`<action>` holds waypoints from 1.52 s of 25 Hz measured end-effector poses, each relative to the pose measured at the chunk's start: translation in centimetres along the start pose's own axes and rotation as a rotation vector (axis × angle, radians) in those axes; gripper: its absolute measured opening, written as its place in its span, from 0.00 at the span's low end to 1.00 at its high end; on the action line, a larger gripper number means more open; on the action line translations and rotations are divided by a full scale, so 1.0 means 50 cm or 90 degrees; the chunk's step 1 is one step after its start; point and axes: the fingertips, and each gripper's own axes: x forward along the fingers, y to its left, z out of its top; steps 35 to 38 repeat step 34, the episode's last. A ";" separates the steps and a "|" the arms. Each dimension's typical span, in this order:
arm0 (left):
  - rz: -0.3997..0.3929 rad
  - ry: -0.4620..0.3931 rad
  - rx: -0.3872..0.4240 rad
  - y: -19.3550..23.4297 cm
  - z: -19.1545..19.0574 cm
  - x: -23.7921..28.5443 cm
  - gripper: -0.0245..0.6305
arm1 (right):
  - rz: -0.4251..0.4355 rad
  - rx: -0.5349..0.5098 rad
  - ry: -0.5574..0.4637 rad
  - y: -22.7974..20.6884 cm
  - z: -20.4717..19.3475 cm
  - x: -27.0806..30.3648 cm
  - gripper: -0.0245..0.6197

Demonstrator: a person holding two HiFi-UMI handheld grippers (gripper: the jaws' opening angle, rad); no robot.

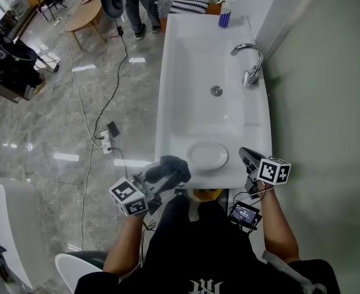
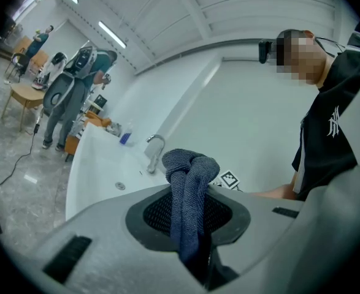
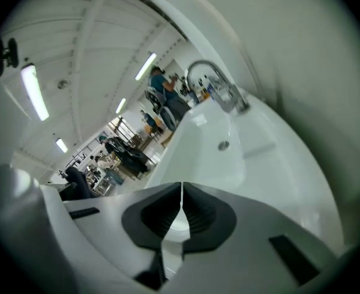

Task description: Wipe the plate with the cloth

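Head view: a white oval plate (image 1: 207, 155) lies on the near ledge of a long white basin (image 1: 192, 54), with the tap (image 1: 251, 63) far off on the right side. The plate sits between the two hand-held tools. The left gripper (image 1: 161, 181) is clamped on a bunched grey-blue cloth (image 1: 170, 166); in the left gripper view the fabric is pinched between the pads and its knotted end sticks out past the tips. The wad hangs just beside the plate's left edge, and whether it touches the rim cannot be told. The right gripper (image 1: 247, 157) sits just right of the plate; the right gripper view shows its jaws closed together with nothing between them. The wiping itself looks not yet begun: this seems to be the approach, cloth in hand but off the dish. The next move probably calls for carrying the cloth right onto the plate's face and rubbing across it, perhaps with the empty right tool steadying the rim so the plate does not slide on the smooth ledge.
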 end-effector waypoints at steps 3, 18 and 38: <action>-0.014 -0.011 0.028 -0.028 0.038 0.002 0.13 | 0.083 -0.065 -0.117 0.100 0.076 -0.098 0.05; -0.059 -0.091 0.050 -0.118 0.128 0.002 0.13 | 0.243 -0.210 -0.302 0.348 0.128 -0.262 0.04; -0.072 -0.114 0.053 -0.179 0.144 0.079 0.13 | 0.313 -0.222 -0.274 0.303 0.118 -0.295 0.04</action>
